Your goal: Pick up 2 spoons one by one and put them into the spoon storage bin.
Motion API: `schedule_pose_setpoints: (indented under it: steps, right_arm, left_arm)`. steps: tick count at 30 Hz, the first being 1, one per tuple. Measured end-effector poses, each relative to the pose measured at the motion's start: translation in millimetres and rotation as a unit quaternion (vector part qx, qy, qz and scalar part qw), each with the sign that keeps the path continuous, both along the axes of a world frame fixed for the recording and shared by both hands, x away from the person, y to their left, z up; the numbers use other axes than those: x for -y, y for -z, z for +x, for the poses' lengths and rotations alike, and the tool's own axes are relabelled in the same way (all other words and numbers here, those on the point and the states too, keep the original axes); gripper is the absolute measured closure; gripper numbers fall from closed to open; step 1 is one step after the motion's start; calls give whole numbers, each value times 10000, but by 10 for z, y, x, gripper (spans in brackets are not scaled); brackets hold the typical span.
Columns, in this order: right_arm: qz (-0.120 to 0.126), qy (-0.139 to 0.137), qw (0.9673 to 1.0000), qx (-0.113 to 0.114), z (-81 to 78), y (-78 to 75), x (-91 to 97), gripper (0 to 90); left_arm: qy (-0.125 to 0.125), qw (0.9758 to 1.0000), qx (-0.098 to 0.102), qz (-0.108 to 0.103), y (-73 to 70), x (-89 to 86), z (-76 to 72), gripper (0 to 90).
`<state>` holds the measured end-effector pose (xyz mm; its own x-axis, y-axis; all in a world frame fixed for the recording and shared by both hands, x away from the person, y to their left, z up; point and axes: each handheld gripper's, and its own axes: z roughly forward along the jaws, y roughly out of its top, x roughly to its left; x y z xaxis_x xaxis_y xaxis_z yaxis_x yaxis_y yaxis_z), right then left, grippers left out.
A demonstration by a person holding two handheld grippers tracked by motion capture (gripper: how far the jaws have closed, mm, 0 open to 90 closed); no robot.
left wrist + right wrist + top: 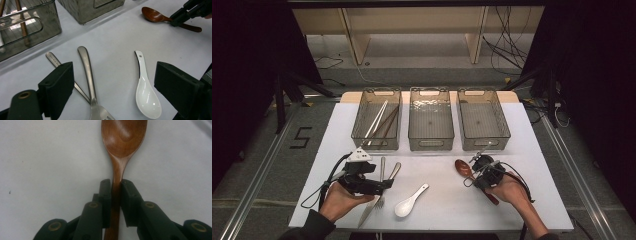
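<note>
A brown wooden spoon lies on the white table, bowl toward the bins. My right gripper is shut on its handle just behind the bowl, a pad on each side. My left gripper hovers low at the front left with its jaws wide open and nothing between the pads. Below it lie a white ceramic spoon, a metal fork and a second metal utensil crossing under the fork.
Three clear bins stand in a row at the back: the left bin holds chopsticks, the middle bin and the right bin look bare. Open table lies between the two hands.
</note>
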<state>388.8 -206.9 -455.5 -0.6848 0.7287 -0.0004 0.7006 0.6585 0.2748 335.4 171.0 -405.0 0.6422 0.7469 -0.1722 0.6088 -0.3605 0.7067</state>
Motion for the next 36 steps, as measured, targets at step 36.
schedule_pose_setpoints:
  steps: [36]
  right_arm:
    - [837,-250,9913,986,103,-618,-163,821]
  left_arm:
    - [-82,9997,165,-163,-17,-62,14,162]
